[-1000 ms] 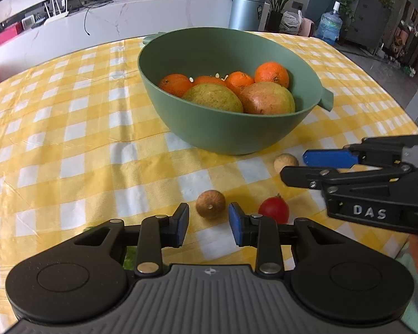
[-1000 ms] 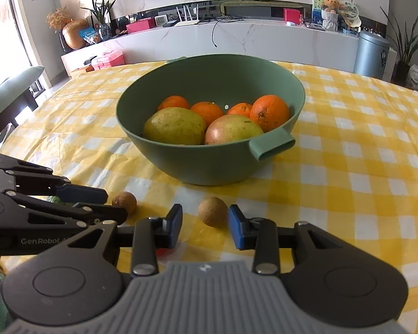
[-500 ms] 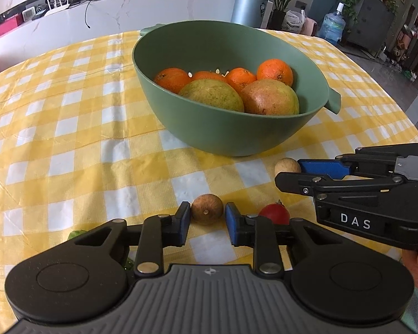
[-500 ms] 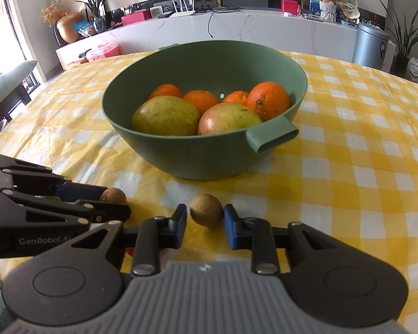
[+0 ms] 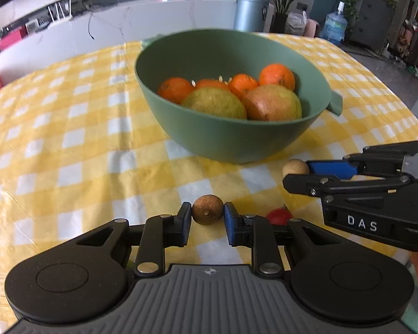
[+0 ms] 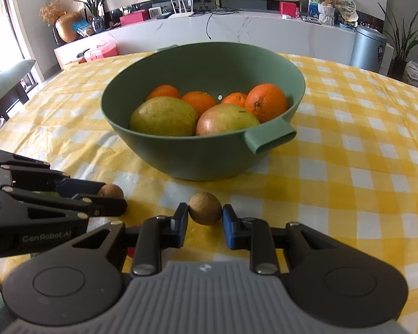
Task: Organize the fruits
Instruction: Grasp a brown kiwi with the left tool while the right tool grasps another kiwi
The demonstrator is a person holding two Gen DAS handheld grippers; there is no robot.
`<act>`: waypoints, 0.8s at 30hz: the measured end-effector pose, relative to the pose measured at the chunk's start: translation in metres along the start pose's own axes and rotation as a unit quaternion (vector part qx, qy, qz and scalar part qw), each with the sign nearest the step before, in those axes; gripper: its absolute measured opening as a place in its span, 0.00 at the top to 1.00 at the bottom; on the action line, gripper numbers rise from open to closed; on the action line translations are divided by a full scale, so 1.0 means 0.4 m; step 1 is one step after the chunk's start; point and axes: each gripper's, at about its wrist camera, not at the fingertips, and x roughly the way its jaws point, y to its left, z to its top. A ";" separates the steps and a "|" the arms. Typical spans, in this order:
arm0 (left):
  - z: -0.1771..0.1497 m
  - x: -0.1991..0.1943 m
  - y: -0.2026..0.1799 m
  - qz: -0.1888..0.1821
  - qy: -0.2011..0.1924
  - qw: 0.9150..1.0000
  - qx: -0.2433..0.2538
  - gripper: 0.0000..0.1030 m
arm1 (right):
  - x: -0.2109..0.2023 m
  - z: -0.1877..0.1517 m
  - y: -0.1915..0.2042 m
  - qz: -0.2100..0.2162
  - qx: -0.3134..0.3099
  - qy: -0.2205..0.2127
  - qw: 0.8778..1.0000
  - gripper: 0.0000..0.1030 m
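Note:
A green bowl [image 5: 237, 142] [image 6: 209, 156] on the yellow checked tablecloth holds several oranges and two large green-red fruits. My left gripper [image 5: 208, 214] is shut on a small dark brown round fruit [image 5: 208, 209], which also shows in the right wrist view [image 6: 111, 190]. My right gripper [image 6: 205, 213] is shut on a lighter brown round fruit [image 6: 205, 208], seen in the left wrist view [image 5: 295, 167] at the right gripper's tips. A small red fruit [image 5: 278, 215] lies on the cloth between the two grippers.
A green object [image 5: 129, 263] peeks out under the left gripper's body. The bowl has a handle [image 6: 270, 139] pointing towards me. The table edge drops off at the right. A chair [image 6: 5, 89] stands at the far left.
Both grippers moved forward and closed their jaws on the two small brown fruits, which earlier lay free on the cloth just ahead of the open fingers.

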 end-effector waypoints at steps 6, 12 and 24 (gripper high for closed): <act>-0.002 -0.062 -0.003 -0.018 -0.033 0.999 -0.003 0.74 | -0.050 -0.006 0.007 0.014 -0.009 -0.026 1.000 0.78; 0.001 -0.117 -0.003 -0.067 -0.080 0.994 -0.009 0.74 | -0.125 -0.002 0.037 0.032 -0.028 -0.070 0.997 0.78; 0.072 -0.152 0.050 -0.075 -0.177 0.979 -0.068 0.74 | -0.202 0.031 0.039 0.007 -0.010 -0.176 0.984 0.78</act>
